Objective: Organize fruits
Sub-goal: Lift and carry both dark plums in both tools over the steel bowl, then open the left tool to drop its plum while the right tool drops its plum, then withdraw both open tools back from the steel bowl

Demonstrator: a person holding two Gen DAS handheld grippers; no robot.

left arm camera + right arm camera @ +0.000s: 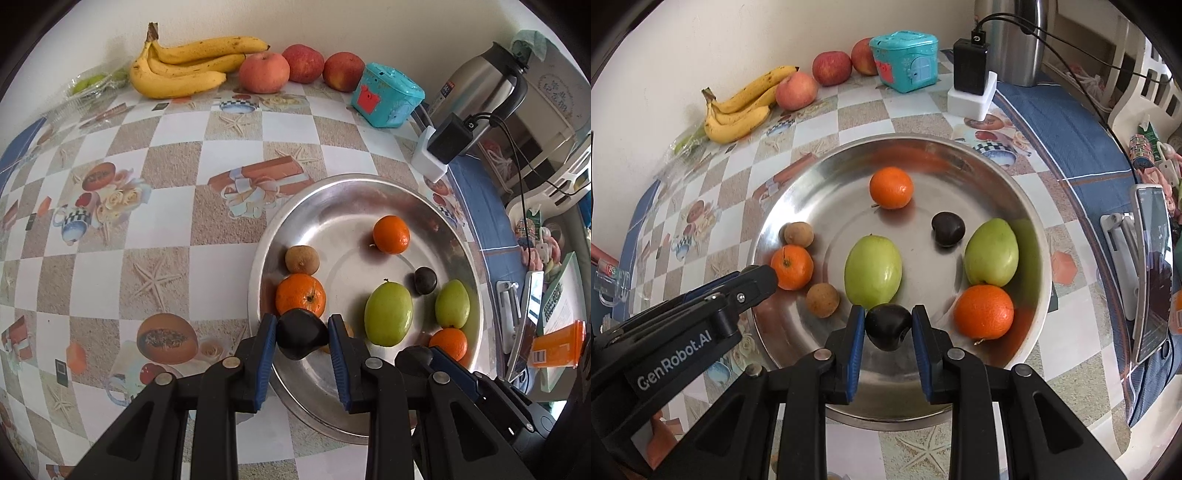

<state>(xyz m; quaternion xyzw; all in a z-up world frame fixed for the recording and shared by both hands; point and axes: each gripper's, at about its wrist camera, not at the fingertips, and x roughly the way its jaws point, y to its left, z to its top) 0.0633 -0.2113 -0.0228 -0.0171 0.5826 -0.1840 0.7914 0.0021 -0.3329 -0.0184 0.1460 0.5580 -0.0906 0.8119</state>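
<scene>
A steel plate [351, 206] [831, 177] on the checked tablecloth holds three oranges, two green fruits, two small brown round fruits and one loose dark fruit [947, 229]. My left gripper [303, 334] hangs over the plate's near left rim, shut on a dark glossy fruit [301, 338] just in front of an orange [301, 297]. My right gripper [888, 326] is over the plate's near side, shut on another dark fruit [888, 325], next to a green fruit [873, 271] and an orange [983, 311]. Both grippers point steeply down, side by side.
Bananas [184, 62] and three apples [264, 72] lie along the back wall. A teal box [388, 94], a black charger on a white block [443, 144] and a steel kettle [480, 85] stand at the back right. A phone on a stand [1152, 269] is at the right.
</scene>
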